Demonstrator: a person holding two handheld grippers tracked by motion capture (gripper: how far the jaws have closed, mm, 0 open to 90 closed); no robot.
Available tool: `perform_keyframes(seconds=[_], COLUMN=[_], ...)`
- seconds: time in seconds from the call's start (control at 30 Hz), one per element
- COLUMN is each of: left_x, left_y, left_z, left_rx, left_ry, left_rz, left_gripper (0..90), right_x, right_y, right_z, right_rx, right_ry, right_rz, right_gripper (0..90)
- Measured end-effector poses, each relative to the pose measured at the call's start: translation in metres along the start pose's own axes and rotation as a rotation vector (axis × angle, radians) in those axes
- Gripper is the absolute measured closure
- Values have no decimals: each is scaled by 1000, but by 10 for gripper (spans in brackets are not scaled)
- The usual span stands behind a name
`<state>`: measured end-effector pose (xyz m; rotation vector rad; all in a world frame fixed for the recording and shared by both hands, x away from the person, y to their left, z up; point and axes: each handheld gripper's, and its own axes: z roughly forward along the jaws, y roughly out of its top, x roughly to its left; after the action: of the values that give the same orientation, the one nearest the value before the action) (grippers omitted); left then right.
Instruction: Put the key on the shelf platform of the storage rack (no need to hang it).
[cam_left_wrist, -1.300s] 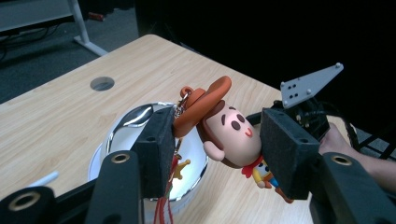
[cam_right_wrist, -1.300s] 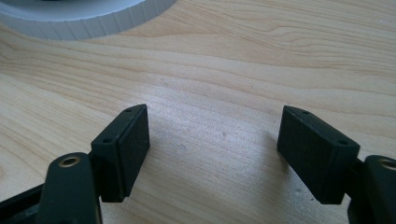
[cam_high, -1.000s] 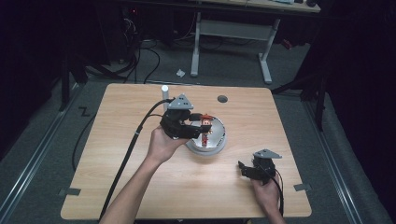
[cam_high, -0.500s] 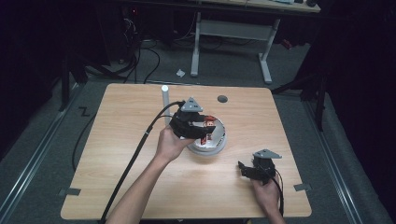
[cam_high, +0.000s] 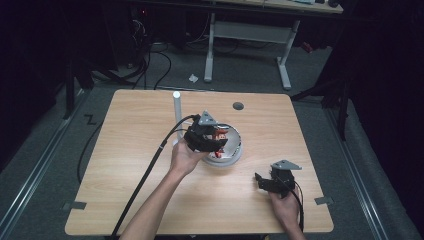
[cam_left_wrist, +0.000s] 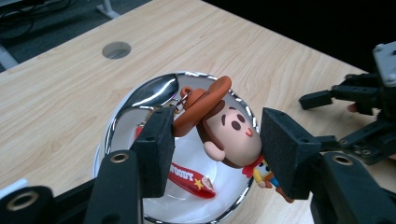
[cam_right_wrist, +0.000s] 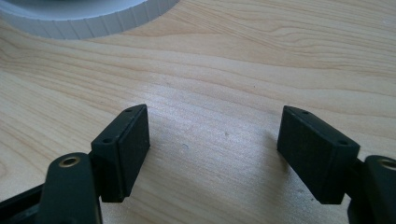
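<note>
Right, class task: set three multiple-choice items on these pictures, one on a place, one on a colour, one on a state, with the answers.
1. Where is the doll keychain held?
A. over the metal bowl
B. beside the white post
C. at the table's near edge

2. What colour is the doll's hat?
A. blue
B. orange-brown
C. green

3. How do the jaws of the right gripper stand?
A. clamped on a strap
B. closed on the bowl's rim
C. apart, with nothing between them

Answers: 1 A, since the left gripper clamps the doll's head above the shiny bowl. 2 B, as the left gripper view shows. 3 C, since only bare wood lies between its pads.
</note>
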<state>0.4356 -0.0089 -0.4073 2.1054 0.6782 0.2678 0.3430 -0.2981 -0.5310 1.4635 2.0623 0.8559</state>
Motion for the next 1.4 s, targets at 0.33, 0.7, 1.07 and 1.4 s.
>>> perform_keyframes(seconds=[0.33, 0.7, 1.07, 1.4], left_x=[3, 12, 10, 6], left_y=[-14, -26, -26, -23], left_z=[18, 30, 32, 15], left_rx=[33, 63, 56, 32], left_ry=[41, 96, 92, 69], left_rz=[-15, -55, -58, -42], left_gripper=[463, 459, 367, 278], right_x=[0, 0, 1, 1], right_y=[0, 0, 0, 0], right_z=[0, 0, 0, 0], right_rx=[-1, 1, 1, 1], right_ry=[1, 4, 5, 6], right_rz=[-4, -3, -3, -3], right_gripper=[255, 255, 255, 255])
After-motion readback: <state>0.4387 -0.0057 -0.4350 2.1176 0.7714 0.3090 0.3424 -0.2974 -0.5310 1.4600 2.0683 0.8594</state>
